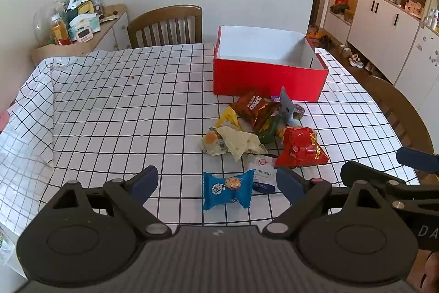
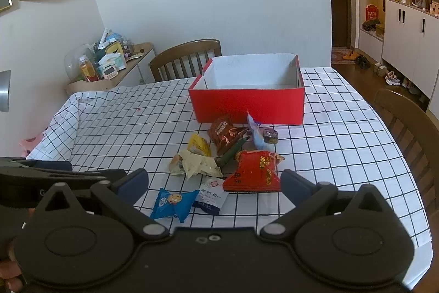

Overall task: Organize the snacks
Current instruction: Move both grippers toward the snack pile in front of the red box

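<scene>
Left hand-held gripper (image 1: 218, 184): jaws wide, empty.
Right hand-held gripper (image 2: 215, 183): jaws wide, empty.
Snacks (image 1: 263, 128): heaped on bench (image 1: 123, 114), before red box (image 1: 267, 78).

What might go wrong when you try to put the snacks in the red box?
1. The blue cookie packet touches the white sachet, so the open left gripper might pinch both.
2. The crinkly red snack bag leans on a piled-up heap; lifting it could scatter neighbours.
3. The red cardboard box looks light and might slide on the checked tablecloth.
</scene>
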Demonstrator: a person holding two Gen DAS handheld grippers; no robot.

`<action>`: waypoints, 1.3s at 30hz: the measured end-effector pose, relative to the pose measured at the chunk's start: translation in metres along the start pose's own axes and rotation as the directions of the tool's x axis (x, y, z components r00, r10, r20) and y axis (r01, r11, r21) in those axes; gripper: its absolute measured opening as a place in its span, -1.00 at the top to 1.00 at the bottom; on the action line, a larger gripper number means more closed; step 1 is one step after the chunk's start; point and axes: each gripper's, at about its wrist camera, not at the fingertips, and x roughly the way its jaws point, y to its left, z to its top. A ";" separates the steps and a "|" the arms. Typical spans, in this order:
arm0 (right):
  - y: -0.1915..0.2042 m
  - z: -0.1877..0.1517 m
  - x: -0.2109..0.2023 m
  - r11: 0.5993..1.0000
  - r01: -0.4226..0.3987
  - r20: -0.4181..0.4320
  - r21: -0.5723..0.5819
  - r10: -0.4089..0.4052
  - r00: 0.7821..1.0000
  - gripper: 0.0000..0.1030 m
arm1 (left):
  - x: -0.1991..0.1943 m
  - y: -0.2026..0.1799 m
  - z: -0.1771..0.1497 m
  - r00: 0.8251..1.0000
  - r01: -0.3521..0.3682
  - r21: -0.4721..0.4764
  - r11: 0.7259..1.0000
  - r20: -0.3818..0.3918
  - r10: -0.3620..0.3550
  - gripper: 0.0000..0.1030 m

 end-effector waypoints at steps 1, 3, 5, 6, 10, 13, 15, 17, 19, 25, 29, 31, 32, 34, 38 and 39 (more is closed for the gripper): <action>0.000 0.000 0.000 1.000 0.000 0.000 0.000 0.000 1.000 -0.99 | 0.000 0.000 0.000 1.000 0.001 0.001 1.000 -0.002 -0.001 -0.82; 0.000 0.000 0.000 1.000 0.000 0.000 0.002 0.000 1.000 -0.99 | 0.001 -0.001 -0.001 1.000 0.004 -0.002 1.000 0.008 -0.004 -0.82; 0.000 0.000 0.000 1.000 0.000 -0.001 0.001 0.000 1.000 -0.99 | 0.002 -0.001 -0.001 1.000 0.003 -0.002 1.000 -0.002 -0.003 -0.82; 0.000 0.000 0.000 1.000 0.000 0.000 0.002 0.000 1.000 -0.99 | 0.002 0.001 -0.001 1.000 0.005 -0.004 1.000 -0.008 -0.005 -0.82; 0.001 0.000 0.000 1.000 0.000 0.000 0.003 0.000 1.000 -0.99 | 0.002 0.003 0.000 1.000 0.009 -0.009 1.000 -0.011 -0.009 -0.82; 0.002 0.000 0.000 1.000 0.001 0.004 0.001 -0.001 1.000 -0.98 | 0.000 0.005 0.000 1.000 0.027 -0.026 0.999 0.001 -0.027 -0.82; 0.002 0.000 0.000 1.000 0.001 0.009 0.000 -0.001 1.000 -0.98 | -0.001 0.007 0.001 0.999 0.039 -0.037 0.999 0.007 -0.039 -0.82; 0.003 0.000 -0.002 1.000 0.002 0.016 -0.001 -0.002 1.000 -0.98 | -0.001 0.007 0.001 0.999 0.040 -0.035 0.999 0.014 -0.039 -0.82; 0.003 0.000 -0.003 1.000 0.002 0.026 -0.001 -0.002 1.000 -0.98 | -0.002 0.008 0.001 0.998 0.058 -0.049 0.997 0.022 -0.057 -0.82; 0.005 0.000 -0.008 1.000 0.000 0.045 -0.003 0.000 0.999 -0.96 | -0.006 0.008 -0.001 0.997 0.059 -0.042 0.997 0.046 -0.057 -0.82; 0.008 -0.001 -0.011 1.000 -0.001 0.057 -0.013 0.002 0.998 -0.95 | -0.008 0.010 0.000 0.997 0.062 -0.041 0.997 0.053 -0.060 -0.82; 0.009 0.000 -0.012 1.000 0.002 0.060 -0.015 -0.001 0.998 -0.95 | -0.009 0.010 0.000 0.997 0.061 -0.039 0.997 0.053 -0.059 -0.82; 0.010 0.000 -0.012 1.000 0.003 0.060 -0.016 -0.002 0.998 -0.95 | -0.009 0.010 -0.001 0.997 0.060 -0.038 0.997 0.050 -0.058 -0.82; 0.011 0.000 -0.012 1.000 0.003 0.060 -0.021 -0.002 0.998 -0.95 | -0.008 0.009 -0.001 0.997 0.057 -0.037 0.998 0.050 -0.055 -0.82; 0.010 0.000 -0.008 0.999 0.015 0.048 -0.042 -0.013 0.999 -0.95 | 0.005 0.013 -0.002 0.998 0.070 -0.055 0.996 0.008 -0.070 -0.82; 0.008 0.000 -0.005 0.999 0.016 0.038 -0.040 -0.014 0.999 -0.95 | 0.009 0.014 -0.002 0.997 0.073 -0.062 0.995 -0.007 -0.073 -0.82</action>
